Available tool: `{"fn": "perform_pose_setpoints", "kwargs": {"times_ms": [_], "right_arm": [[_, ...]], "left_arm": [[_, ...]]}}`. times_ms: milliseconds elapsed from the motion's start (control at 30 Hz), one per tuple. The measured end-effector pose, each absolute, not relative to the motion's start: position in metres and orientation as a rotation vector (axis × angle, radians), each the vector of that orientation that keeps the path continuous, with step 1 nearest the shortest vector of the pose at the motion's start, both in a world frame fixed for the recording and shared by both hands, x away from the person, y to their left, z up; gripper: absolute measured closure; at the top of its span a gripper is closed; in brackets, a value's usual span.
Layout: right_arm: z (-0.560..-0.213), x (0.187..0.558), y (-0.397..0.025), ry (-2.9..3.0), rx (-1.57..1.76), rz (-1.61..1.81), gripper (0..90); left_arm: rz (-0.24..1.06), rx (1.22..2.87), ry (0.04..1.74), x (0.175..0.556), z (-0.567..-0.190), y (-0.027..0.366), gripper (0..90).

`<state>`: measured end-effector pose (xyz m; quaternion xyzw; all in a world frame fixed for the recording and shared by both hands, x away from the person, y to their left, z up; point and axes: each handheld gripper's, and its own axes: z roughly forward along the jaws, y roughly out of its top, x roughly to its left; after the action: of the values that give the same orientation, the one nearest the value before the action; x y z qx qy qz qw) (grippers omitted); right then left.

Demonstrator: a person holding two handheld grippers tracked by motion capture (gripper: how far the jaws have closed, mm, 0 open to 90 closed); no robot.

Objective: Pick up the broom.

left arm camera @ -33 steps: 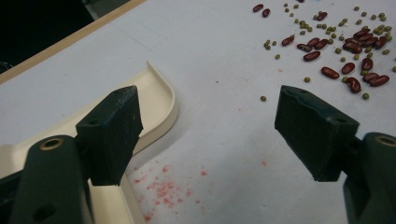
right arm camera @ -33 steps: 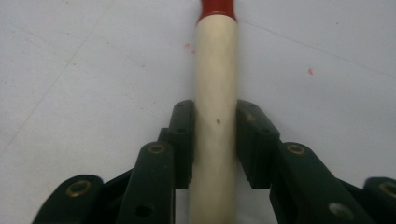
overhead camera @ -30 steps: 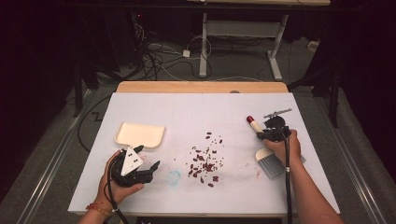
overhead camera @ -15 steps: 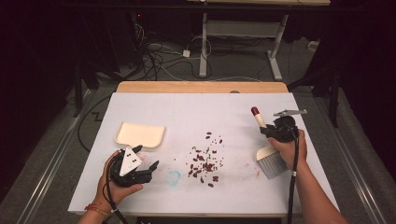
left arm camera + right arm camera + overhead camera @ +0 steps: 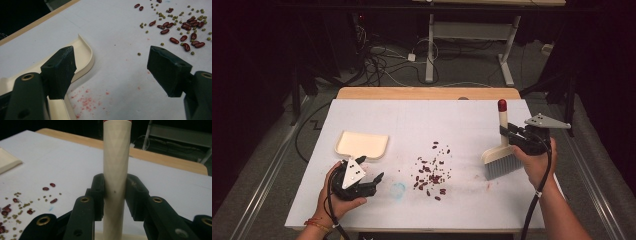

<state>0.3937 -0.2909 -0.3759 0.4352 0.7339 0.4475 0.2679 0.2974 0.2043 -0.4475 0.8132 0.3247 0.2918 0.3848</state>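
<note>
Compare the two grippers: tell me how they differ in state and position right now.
The right gripper is shut on the brush handle; the left gripper is open and holds nothing. The right gripper holds the brush right of the beans; the left gripper sits left of them, next to the dustpan. Both have black jaws.

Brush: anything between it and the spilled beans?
Nothing visible. The right gripper is shut on the brush handle, bristles at the table to the right of the beans. Only bare white surface lies between them. The dustpan sits on the beans' far side.
</note>
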Motion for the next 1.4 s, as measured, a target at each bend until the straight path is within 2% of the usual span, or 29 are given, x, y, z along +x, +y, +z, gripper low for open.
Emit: {"fn": "perform_pose_setpoints", "kwargs": {"times_ms": [333,433,700,933,1400], "right_arm": [[-0.359,0.379,-0.286,1.92,1.095,1.281,70.7],[-0.352,0.371,-0.281,1.905,1.057,1.286,70.7],[-0.339,0.353,-0.26,1.901,0.986,1.343,70.6],[-0.34,0.344,-0.241,1.913,0.929,1.368,70.6],[-0.344,0.333,-0.214,1.925,0.907,1.411,70.6]], "left_arm": [[0.725,2.047,0.808,0.296,-0.439,0.198,22.3],[0.676,2.022,0.778,0.296,-0.429,0.189,22.4],[0.524,2.061,0.645,0.297,-0.406,0.138,23.5],[0.463,2.074,0.5,0.303,-0.396,0.087,24.2],[0.388,2.048,0.428,0.306,-0.395,0.039,26.7]]}}
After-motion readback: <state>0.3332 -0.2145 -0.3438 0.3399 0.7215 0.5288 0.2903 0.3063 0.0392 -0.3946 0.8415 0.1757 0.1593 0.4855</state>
